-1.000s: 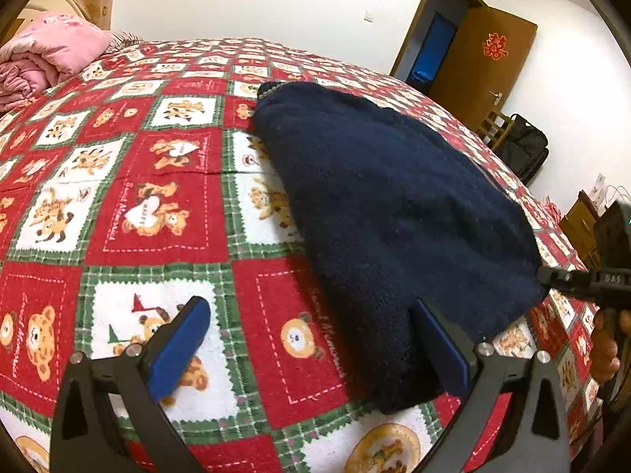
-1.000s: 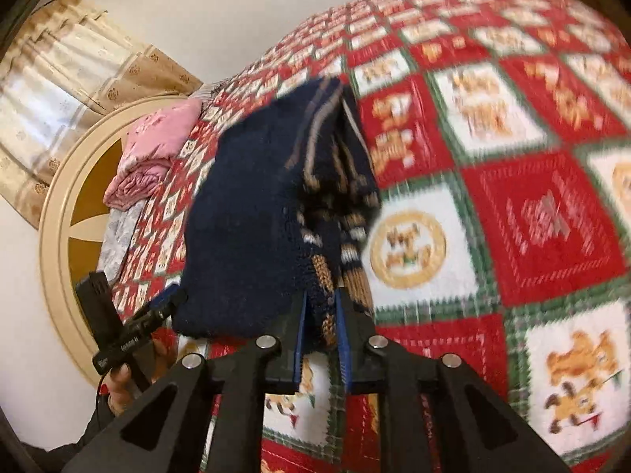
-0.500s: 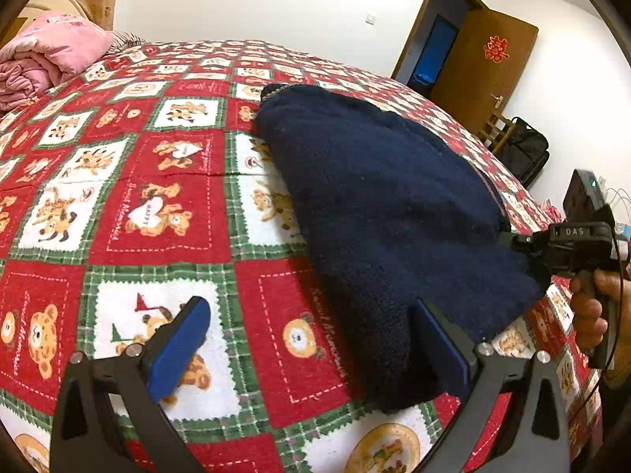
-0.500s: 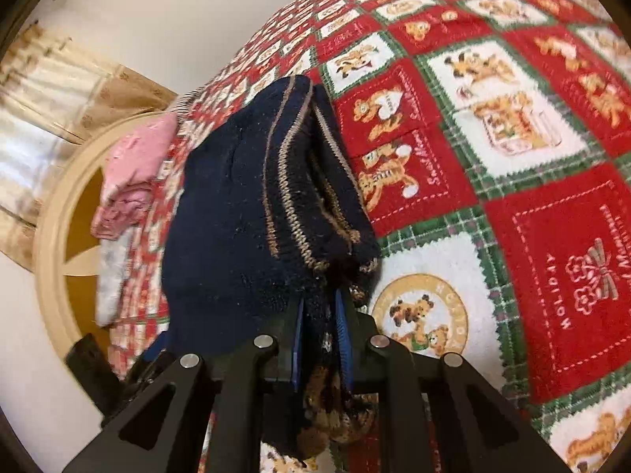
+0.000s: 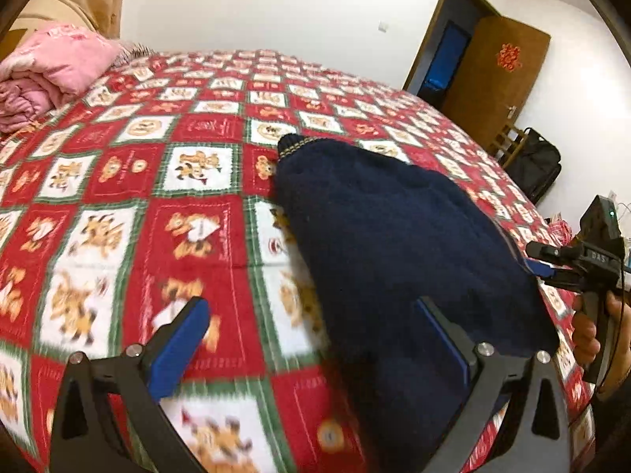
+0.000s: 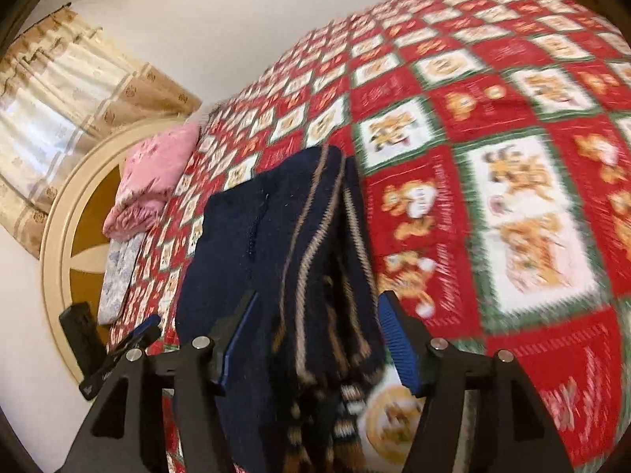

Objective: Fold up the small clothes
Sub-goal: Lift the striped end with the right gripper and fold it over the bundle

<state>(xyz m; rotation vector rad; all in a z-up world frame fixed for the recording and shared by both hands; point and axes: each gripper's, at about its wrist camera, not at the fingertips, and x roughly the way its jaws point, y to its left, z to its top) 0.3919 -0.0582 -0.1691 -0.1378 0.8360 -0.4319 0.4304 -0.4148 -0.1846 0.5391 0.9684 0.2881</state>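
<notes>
- The navy knit sweater (image 5: 394,244) lies folded on the bear-print quilt (image 5: 157,181); soft, thick, floppy.
- Right gripper (image 6: 319,339) jaws have just spread, striped hem loose between them.
- Left gripper (image 5: 311,339) gapes empty at sweater's 7 o'clock edge.
- Best gripped by the hem layers.

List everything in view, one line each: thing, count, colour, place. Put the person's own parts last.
sweater: one, navy with tan stripes, folded on the bedspread
bedspread: one, red, white and green bear patchwork, covering the bed
quilt: one, pink, bundled at the head of the bed
headboard: one, cream and brown, round, behind the quilt
curtain: one, beige and gold, beside the headboard
door: one, brown with a red ornament, open, far wall
bag: one, black, on the floor near the door
left gripper: one, black with blue pads, open, over the sweater's near edge
right gripper: one, same colours, jaws just opened, sweater edge lying loose between them
hand: one, gripping the right gripper's handle
</notes>
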